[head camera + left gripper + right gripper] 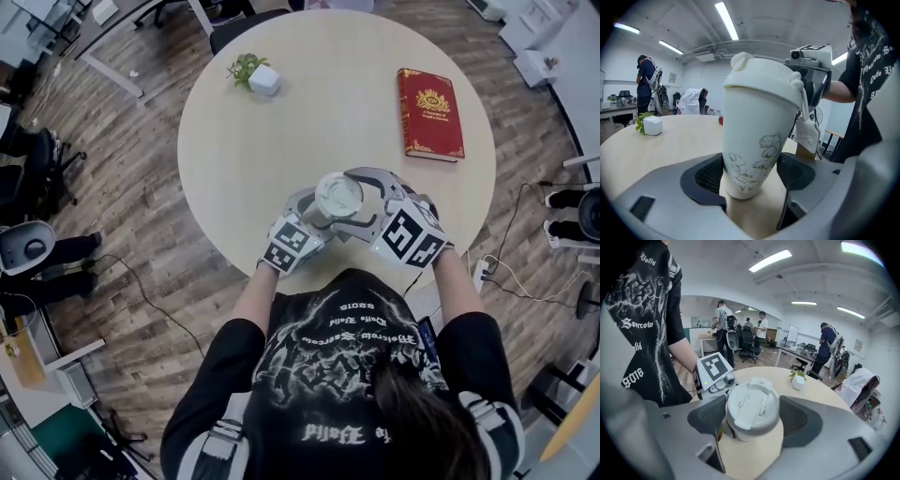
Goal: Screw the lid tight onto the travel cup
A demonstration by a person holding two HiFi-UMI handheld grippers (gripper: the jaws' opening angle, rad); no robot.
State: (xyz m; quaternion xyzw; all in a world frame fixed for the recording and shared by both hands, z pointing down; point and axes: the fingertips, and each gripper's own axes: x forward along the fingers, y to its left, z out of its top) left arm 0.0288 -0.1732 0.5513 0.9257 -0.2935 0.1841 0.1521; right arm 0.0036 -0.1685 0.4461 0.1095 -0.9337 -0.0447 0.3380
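A white travel cup (757, 140) with a faint flower drawing stands upright near the front edge of the round table (281, 150). Its white flip-top lid (337, 199) sits on the cup's mouth. My left gripper (317, 214) comes in from the front left, and in the left gripper view its pads press the cup's lower body from both sides (750, 176). From the right, my right gripper (349, 202) reaches in higher up. Its jaws stand wide and its pads lie against the rim of the lid (752, 408). The left gripper's marker cube (712, 369) shows just behind the cup.
A red book (429, 112) lies at the table's right side. At the far side stands a small plant in a white pot (255, 75). Office chairs, desks and several people stand around the room beyond the table.
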